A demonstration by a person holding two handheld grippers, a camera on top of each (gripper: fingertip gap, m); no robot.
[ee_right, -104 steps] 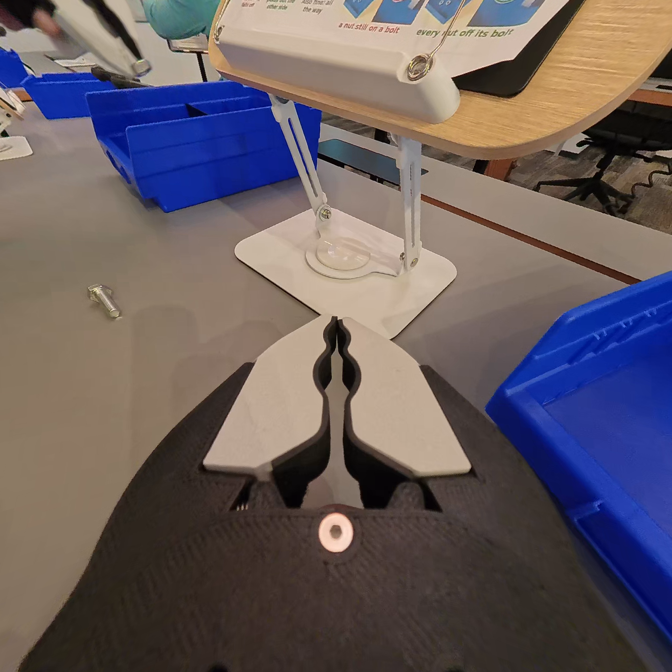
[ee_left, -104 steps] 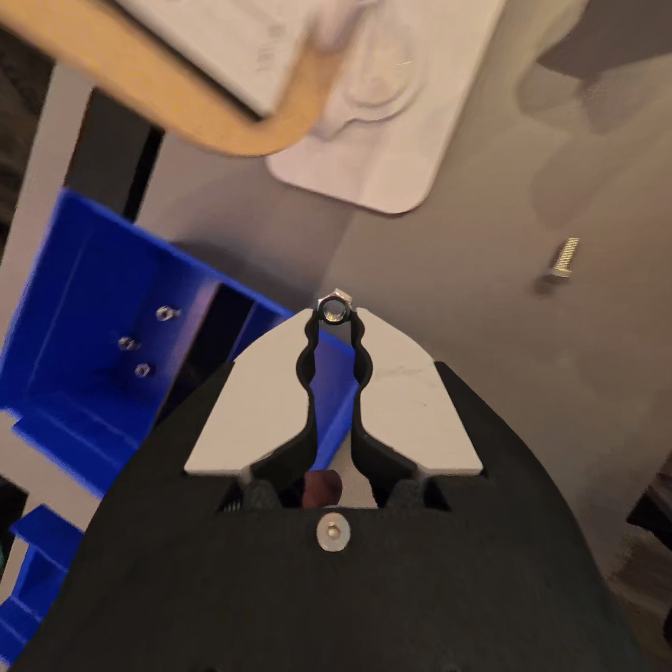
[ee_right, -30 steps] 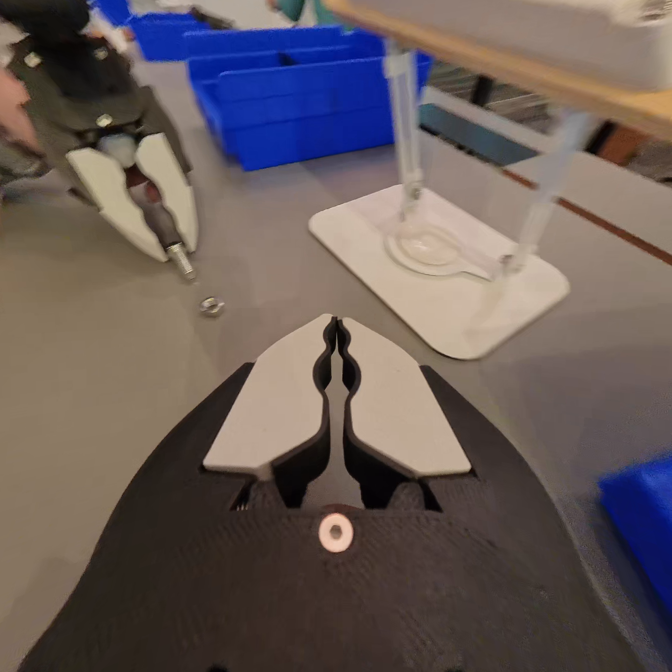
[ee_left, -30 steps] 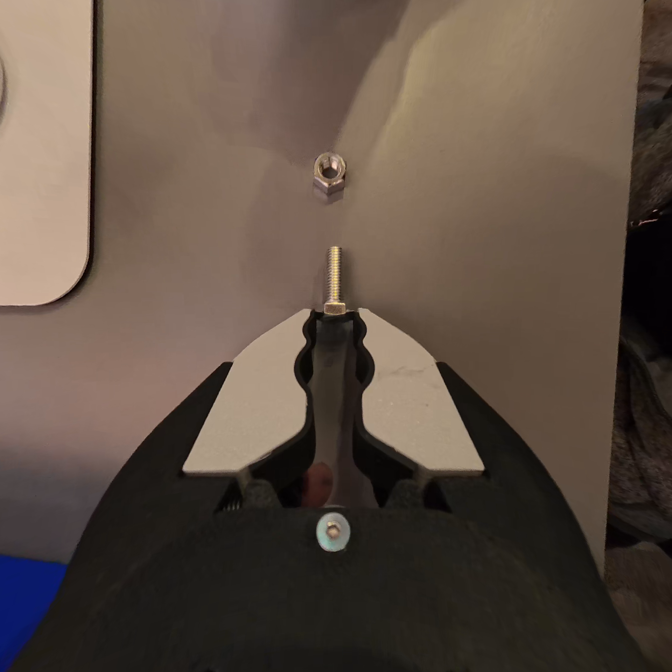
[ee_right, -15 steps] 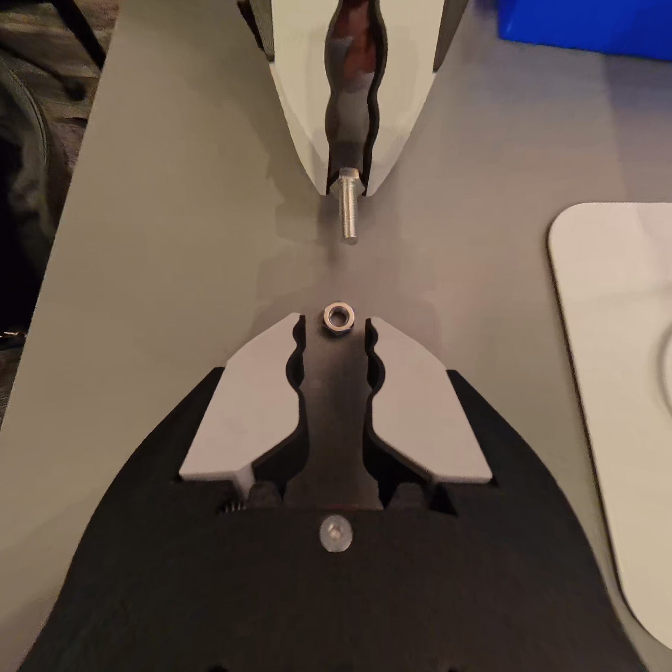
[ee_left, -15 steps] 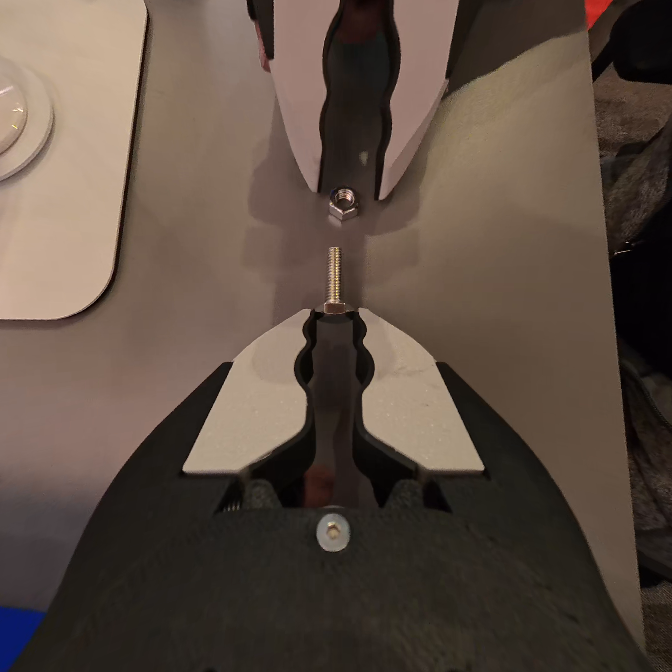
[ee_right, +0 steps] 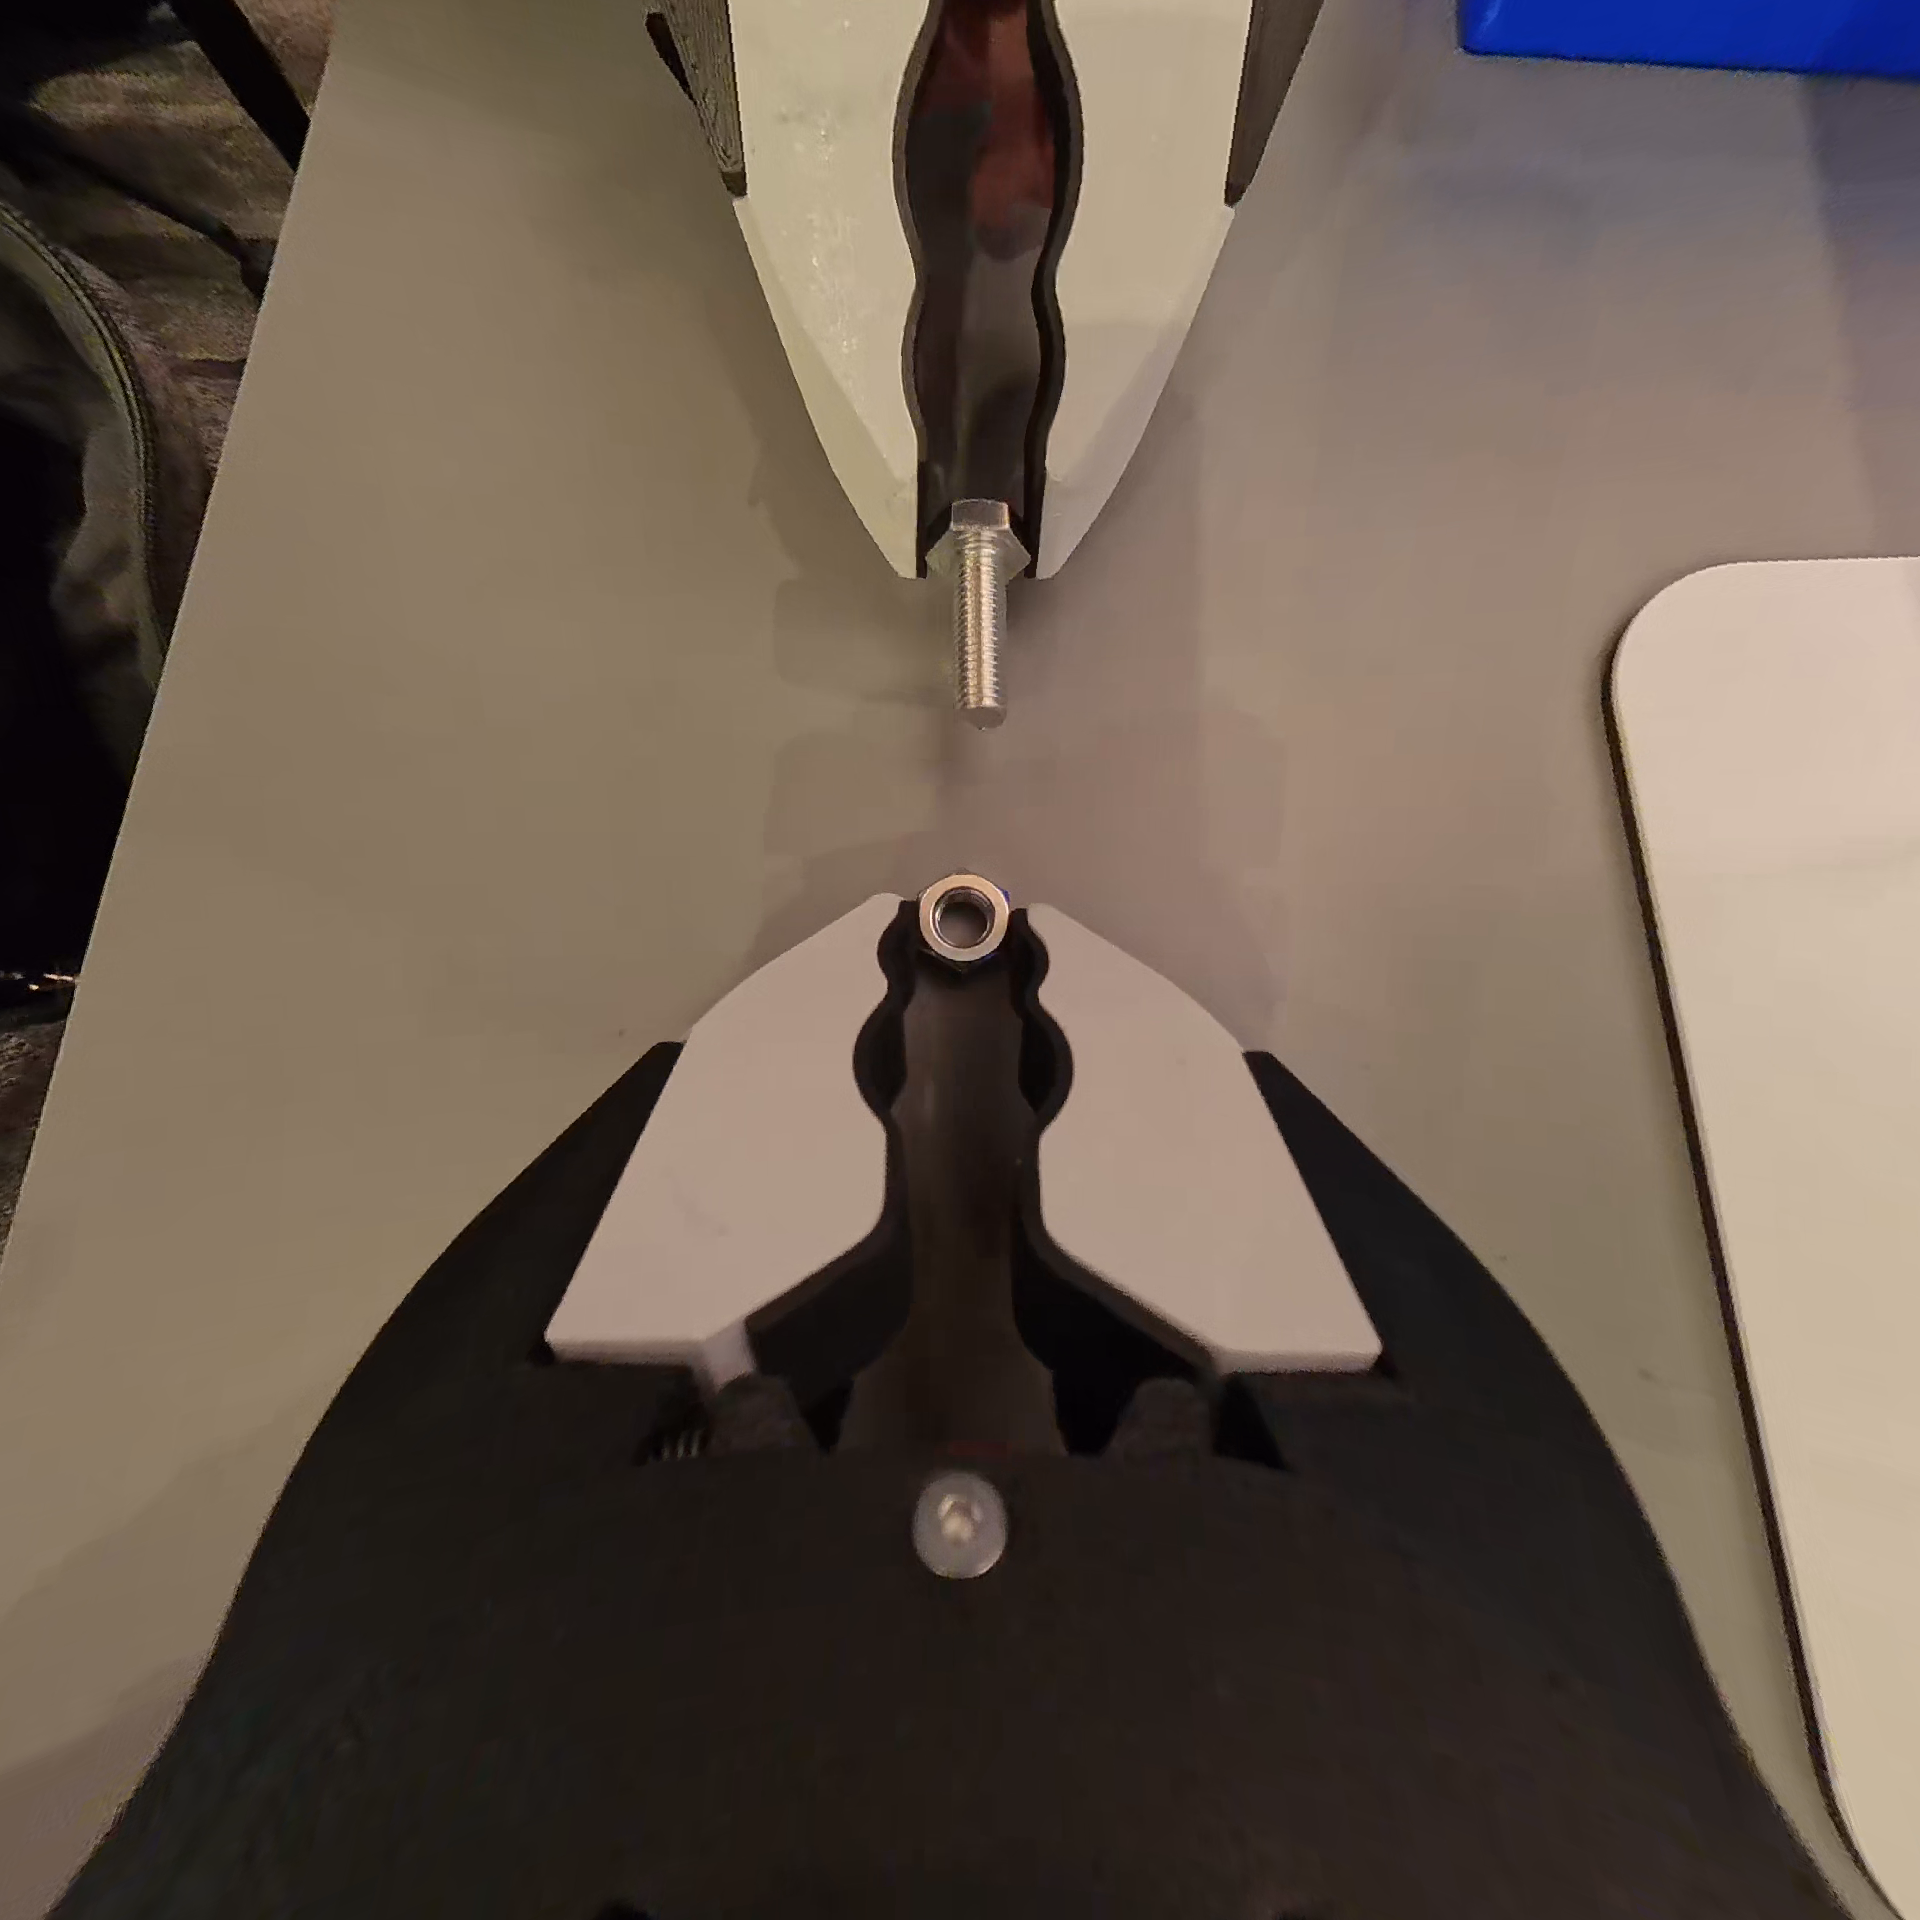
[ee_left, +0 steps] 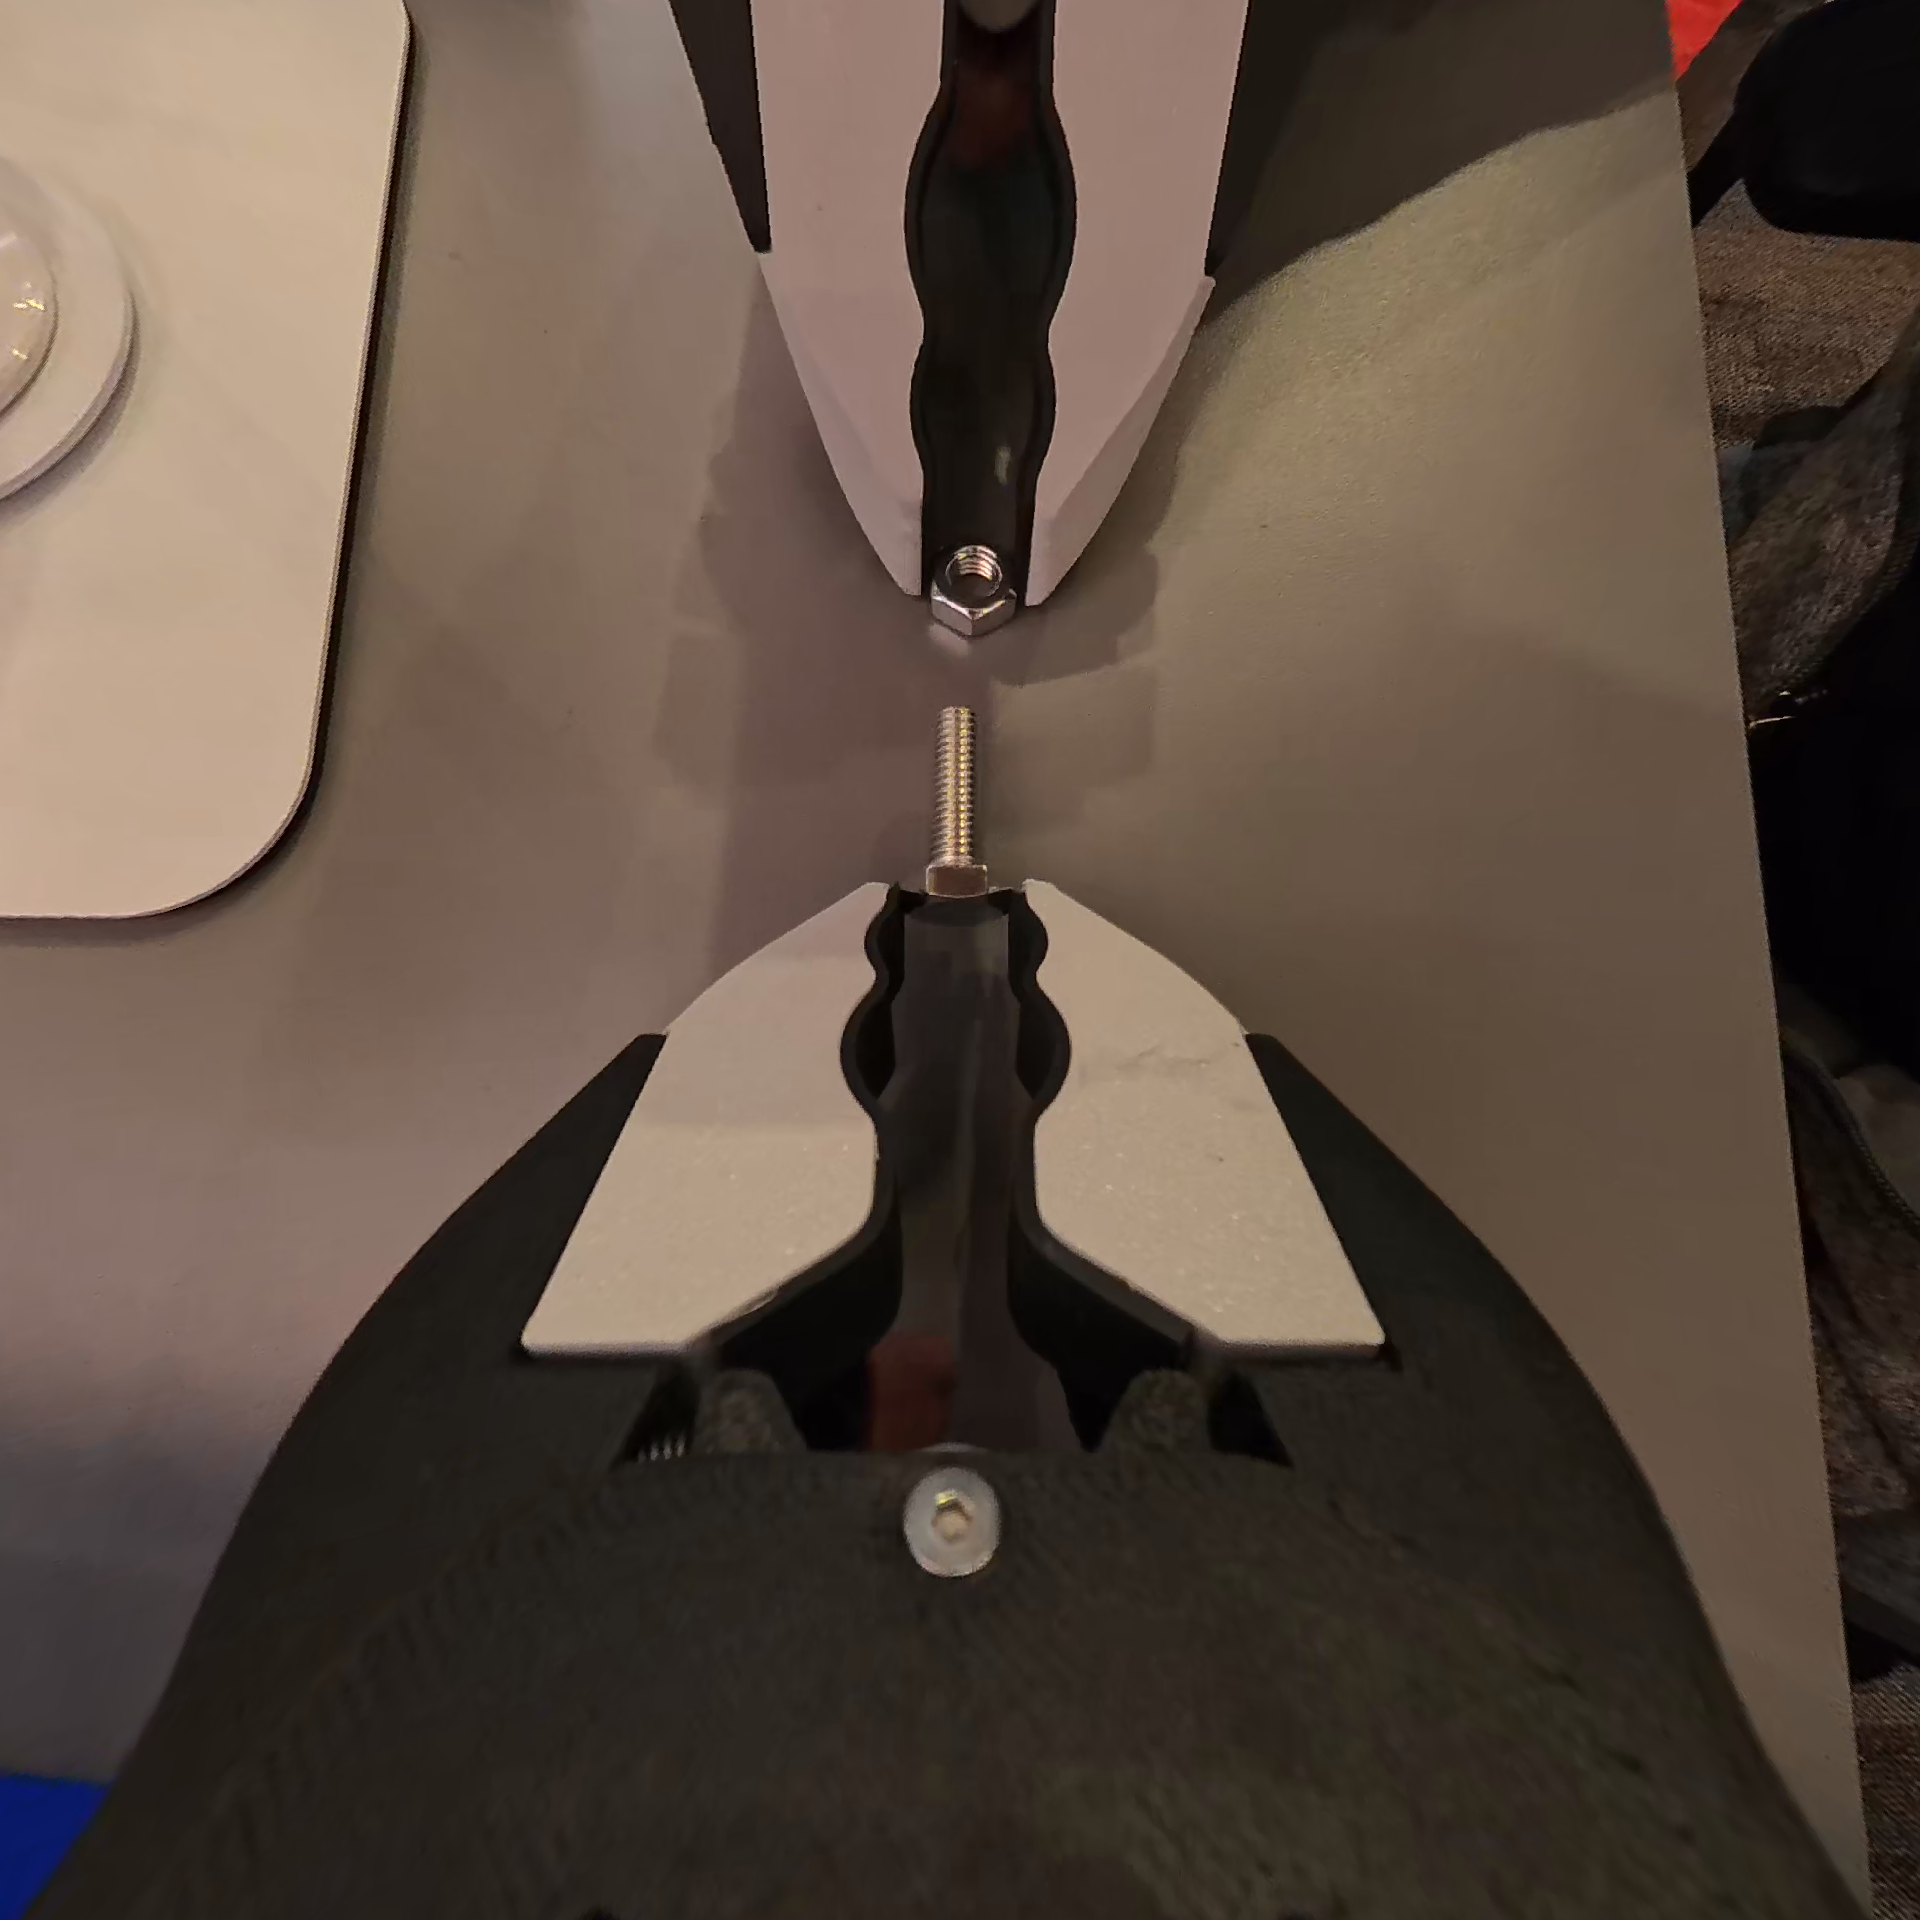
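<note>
Left claw (ee_left: 958, 883) is clamped on the head of a silver bolt (ee_left: 956, 795), shank pointing far. Right claw (ee_right: 961, 914) pinches a silver nut (ee_right: 958, 925), bore facing the bolt tip, just apart above the grey bench (ee_left: 416, 1039). Any tilt could cross-thread or knock the nut loose. A blue bin (ee_right: 1683, 31) sits far right, contents hidden.

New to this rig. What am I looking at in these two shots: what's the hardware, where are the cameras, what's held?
No robot arm here: a person holds two hand grippers, each with a camera looking along its fingers. They face each other over a grey table. The left gripper pinches a silver bolt by its head, thread pointing forward. The right gripper is closed on a silver nut, which sits low over the table. Bolt tip and nut are apart. A white stand base lies beside them, and a blue bin farther off.
</note>
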